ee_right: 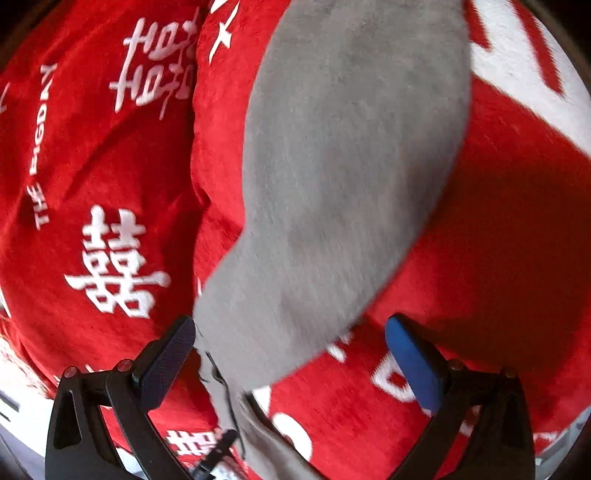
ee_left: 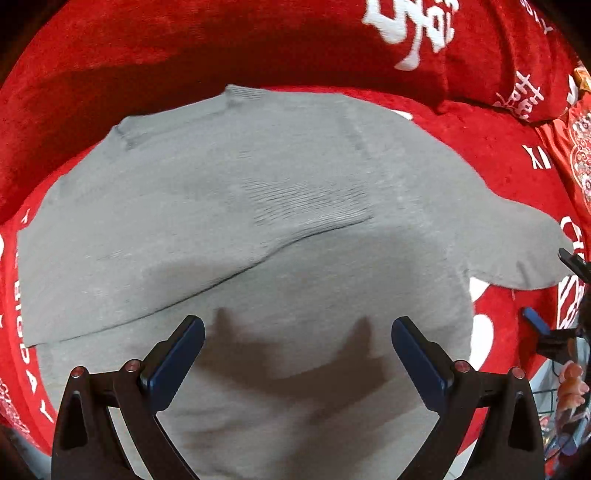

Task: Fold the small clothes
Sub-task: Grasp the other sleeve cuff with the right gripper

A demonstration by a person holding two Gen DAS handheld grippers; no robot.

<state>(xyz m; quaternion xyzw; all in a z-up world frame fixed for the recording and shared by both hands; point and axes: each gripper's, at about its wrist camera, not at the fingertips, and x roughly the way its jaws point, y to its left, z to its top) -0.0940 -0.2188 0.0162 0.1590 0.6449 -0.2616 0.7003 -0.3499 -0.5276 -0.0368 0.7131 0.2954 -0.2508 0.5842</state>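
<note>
A grey knit sweater [ee_left: 258,177] lies flat on the red blanket [ee_left: 110,74], its left part folded over the body along a slanting edge. My left gripper [ee_left: 298,325] hangs open straight above the sweater's lower body, with nothing between its blue pads. One sleeve [ee_left: 517,251] sticks out to the right. In the right wrist view this sleeve [ee_right: 351,166] runs down between the wide-open jaws of my right gripper [ee_right: 291,325], whose pads stand clear of the cloth. The right gripper's blue fingers [ee_left: 535,319] also show at the left wrist view's right edge.
Red pillows [ee_left: 424,33] with white characters lie along the back right of the bed. More white lettering covers the blanket [ee_right: 92,184] left of the sleeve. A person's hand [ee_left: 574,376] shows at the right, beyond the bed's edge.
</note>
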